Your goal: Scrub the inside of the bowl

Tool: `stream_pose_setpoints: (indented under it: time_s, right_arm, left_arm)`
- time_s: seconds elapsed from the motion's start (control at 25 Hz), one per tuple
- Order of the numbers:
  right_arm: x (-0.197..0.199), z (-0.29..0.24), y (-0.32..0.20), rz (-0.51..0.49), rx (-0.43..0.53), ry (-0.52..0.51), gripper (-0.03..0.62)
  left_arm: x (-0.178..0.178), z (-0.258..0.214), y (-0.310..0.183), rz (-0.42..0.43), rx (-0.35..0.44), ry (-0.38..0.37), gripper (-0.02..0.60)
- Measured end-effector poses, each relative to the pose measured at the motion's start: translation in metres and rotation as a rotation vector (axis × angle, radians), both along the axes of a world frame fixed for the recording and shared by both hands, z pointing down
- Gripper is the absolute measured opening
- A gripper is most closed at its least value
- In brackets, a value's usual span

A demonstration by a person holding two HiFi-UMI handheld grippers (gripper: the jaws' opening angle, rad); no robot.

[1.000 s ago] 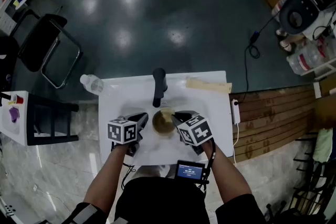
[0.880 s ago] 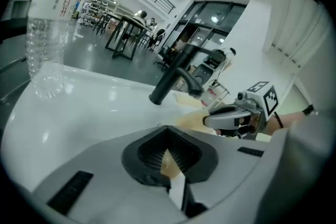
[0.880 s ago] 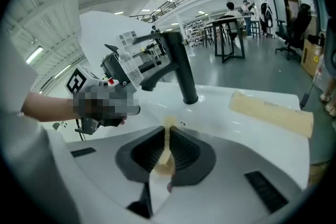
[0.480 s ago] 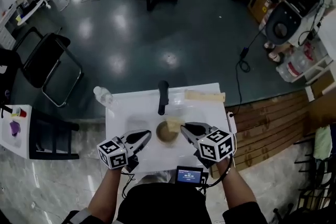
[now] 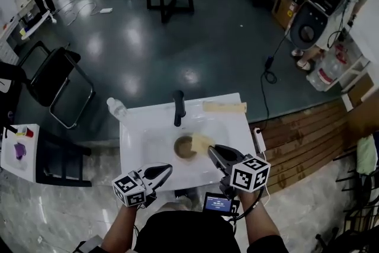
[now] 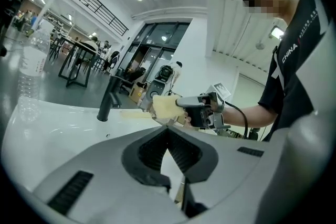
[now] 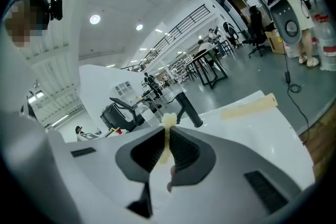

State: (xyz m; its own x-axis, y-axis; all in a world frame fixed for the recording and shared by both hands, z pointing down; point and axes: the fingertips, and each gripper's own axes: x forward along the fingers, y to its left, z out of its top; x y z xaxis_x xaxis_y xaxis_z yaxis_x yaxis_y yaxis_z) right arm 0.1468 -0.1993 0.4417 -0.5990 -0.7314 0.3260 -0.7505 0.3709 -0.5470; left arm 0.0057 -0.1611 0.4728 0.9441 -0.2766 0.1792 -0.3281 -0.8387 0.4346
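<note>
The right gripper has its jaws clamped on a thin yellow sponge, which sits by the right rim of the brown bowl at frame centre of the head view, inside the white sink. The left gripper is lower left of the bowl, its jaws pressed together with nothing between them. A black faucet stands just above the bowl.

White desk with a black tap upright at its far edge, a pale flat strip lying just right of the tap, and a clear plastic bottle at the far left corner. On the left stand a black chair and a low white side table. On the right, a white power strip lies beside wooden flooring.
</note>
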Motion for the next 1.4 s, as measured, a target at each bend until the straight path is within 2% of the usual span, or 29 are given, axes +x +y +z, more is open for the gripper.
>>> stream_pose_setpoints:
  time_s: [0.24, 0.68, 1.0, 1.4]
  right_arm:
    - [0.016, -0.008, 0.045, -0.019, 0.018, -0.02, 0.037]
    - [0.043, 0.002, 0.149, -0.061, 0.034, -0.007, 0.037]
    - [0.037, 0.003, 0.198, -0.066, 0.051, -0.024, 0.037]
    - [0.022, -0.001, 0.234, -0.085, 0.06, -0.028, 0.037]
  left_arm:
    - [0.016, -0.006, 0.044, -0.019, 0.019, -0.04, 0.003]
    - [0.058, -0.011, 0.152, -0.068, 0.039, -0.036, 0.003]
    - [0.052, -0.013, 0.205, -0.113, 0.047, -0.039, 0.003]
    - [0.039, -0.015, 0.246, -0.152, 0.041, -0.026, 0.003]
